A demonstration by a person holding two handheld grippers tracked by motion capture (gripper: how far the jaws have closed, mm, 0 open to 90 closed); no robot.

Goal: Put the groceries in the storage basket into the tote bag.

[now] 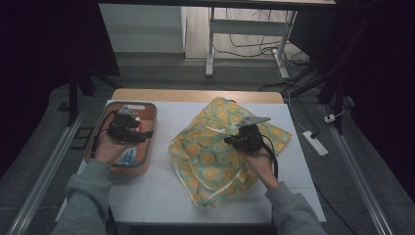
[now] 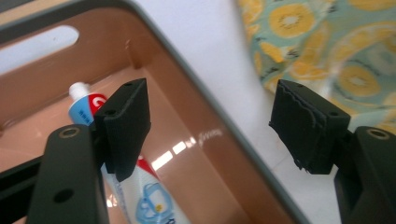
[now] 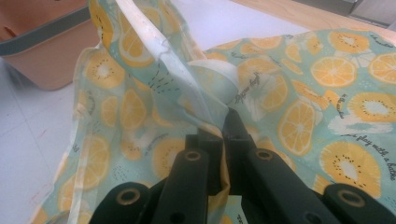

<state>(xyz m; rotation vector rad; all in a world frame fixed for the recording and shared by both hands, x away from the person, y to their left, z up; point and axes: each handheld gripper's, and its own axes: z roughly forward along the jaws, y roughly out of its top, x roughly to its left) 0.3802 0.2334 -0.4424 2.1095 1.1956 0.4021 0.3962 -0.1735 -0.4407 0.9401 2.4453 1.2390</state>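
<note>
**Left gripper open over basket, right gripper pinching fruit-print bag**

Far left of the table: a tan plastic basket (image 1: pixel 148 128) with a darker grey rim and a slot handle in its end wall. Inside lies a toothpaste tube (image 2: pixel 140 196), white cap, red and blue print, flat on the basket floor. The left gripper (image 1: pixel 128 128) is held over the basket, jaws wide apart, nothing between them; in the left gripper view one jaw sits above the tube, the other out past the basket rim over the white tabletop (image 1: pixel 161 196).

Middle to right: the bag (image 1: pixel 215 161), thin teal fabric or film printed with yellow-orange citrus slices and some kiwi-like slices, small script lettering in places. It lies crumpled on the white tabletop, just beside the basket but apart from it, with one pale edge band lifted up in folds.

The right gripper (image 1: pixel 243 133) is on top of the bag, jaws closed tight on a gathered fold of it; the right gripper view shows the fabric bunched between the pads and rising in a ridge away from them. A wooden strip of table edge (image 1: pixel 195 95) runs behind the bag.
</note>
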